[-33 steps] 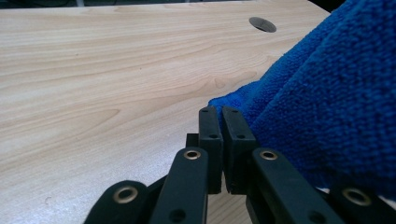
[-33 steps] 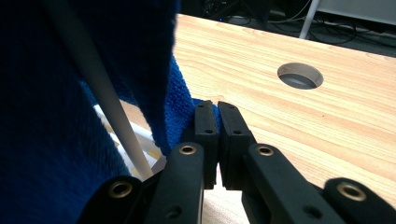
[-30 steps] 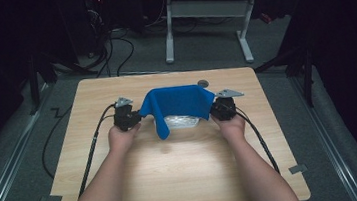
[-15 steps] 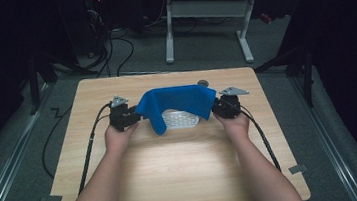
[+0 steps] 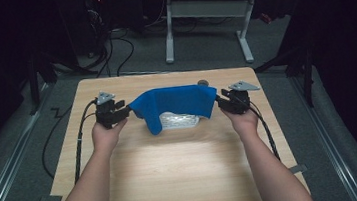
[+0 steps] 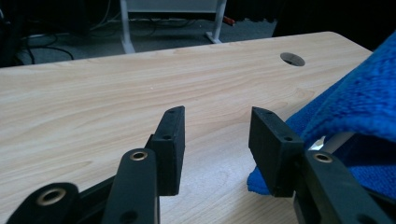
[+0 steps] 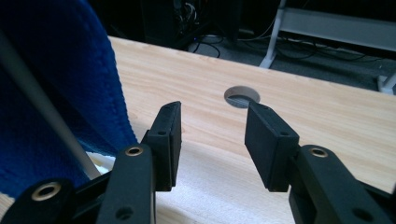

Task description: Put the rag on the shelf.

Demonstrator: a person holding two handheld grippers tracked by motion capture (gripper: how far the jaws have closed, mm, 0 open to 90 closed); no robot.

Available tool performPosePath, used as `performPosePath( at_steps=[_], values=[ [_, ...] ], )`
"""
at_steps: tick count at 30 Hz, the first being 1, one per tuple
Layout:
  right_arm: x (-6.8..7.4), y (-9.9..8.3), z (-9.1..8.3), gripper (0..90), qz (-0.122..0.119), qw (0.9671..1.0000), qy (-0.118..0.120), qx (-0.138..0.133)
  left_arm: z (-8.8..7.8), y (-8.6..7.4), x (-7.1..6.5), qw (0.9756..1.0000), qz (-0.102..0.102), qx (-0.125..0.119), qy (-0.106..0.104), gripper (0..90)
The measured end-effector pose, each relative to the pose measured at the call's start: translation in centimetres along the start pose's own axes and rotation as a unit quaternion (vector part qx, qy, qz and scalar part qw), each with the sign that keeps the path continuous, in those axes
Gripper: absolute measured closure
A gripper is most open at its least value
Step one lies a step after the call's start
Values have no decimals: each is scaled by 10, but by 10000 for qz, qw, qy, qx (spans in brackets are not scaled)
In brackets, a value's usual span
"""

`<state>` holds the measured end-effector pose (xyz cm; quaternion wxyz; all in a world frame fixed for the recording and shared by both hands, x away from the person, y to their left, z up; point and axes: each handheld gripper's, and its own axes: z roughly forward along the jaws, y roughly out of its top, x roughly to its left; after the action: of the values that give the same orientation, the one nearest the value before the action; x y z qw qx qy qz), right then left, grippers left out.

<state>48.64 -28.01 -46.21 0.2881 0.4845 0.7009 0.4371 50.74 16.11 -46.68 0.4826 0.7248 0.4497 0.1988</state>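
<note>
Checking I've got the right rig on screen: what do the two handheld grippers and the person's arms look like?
Both the left gripper and right gripper are black, each topped by a grey three-cornered plate and trailing a black cable. The jaws are flat rectangular black pads on arms with brass-coloured rivets. The forearms are bare, with no sleeves or gloves.

One blue cloth lies draped at the centre of the high view, over one white basket that peeks out beneath it. Two tools flank it: the left tool at centre left, the right tool at centre right. One tabletop carries them, with one round hole near its upper edge
</note>
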Motion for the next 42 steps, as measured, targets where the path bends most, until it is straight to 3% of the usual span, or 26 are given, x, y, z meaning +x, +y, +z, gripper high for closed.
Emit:
performPosePath(
  at_steps=[8, 14, 17, 20, 23, 26, 28, 31, 37, 40, 42],
  values=[
    [-4, 7, -15, 532, -55, 9999, -8, -94, -14, 5, 3, 9999, 45, -83, 130, 558],
    [-2, 7, -24, 492, -106, 9999, -5, -59, -24, 1, 5, 9997, 26, -119, 194, 544],
    [0, 5, -28, 487, -200, 9998, -26, -57, -30, -5, 8, 9997, -38, -136, 203, 536],
    [1, -1, -35, 480, -211, 9995, -126, -219, -34, -14, 9, 9997, -60, -140, 203, 537],
    [1, -5, -38, 461, -270, 9996, -96, -78, -39, -22, 10, 9997, -42, -144, 209, 537],
    [2, -12, -44, 461, -343, 9991, -168, -175, -43, -29, 11, 9997, -68, -131, 208, 536],
    [2, -14, -46, 450, -331, 9993, -145, -73, -46, -34, 11, 9996, -58, -137, 236, 534],
    [2, -20, -52, 471, -336, 9991, -149, -206, -50, -40, 10, 9996, -20, -117, 264, 534],
    [7, -27, -62, 461, -403, 9991, -85, -81, -60, -47, 6, 9995, 12, -172, 254, 517],
    [13, -32, -70, 477, -531, 9980, -142, -319, -67, -52, 1, 9996, 29, -201, 211, 507],
    [17, -37, -74, 471, -506, 9983, -118, -273, -70, -54, -2, 9996, 89, -172, 209, 497]
  ],
)
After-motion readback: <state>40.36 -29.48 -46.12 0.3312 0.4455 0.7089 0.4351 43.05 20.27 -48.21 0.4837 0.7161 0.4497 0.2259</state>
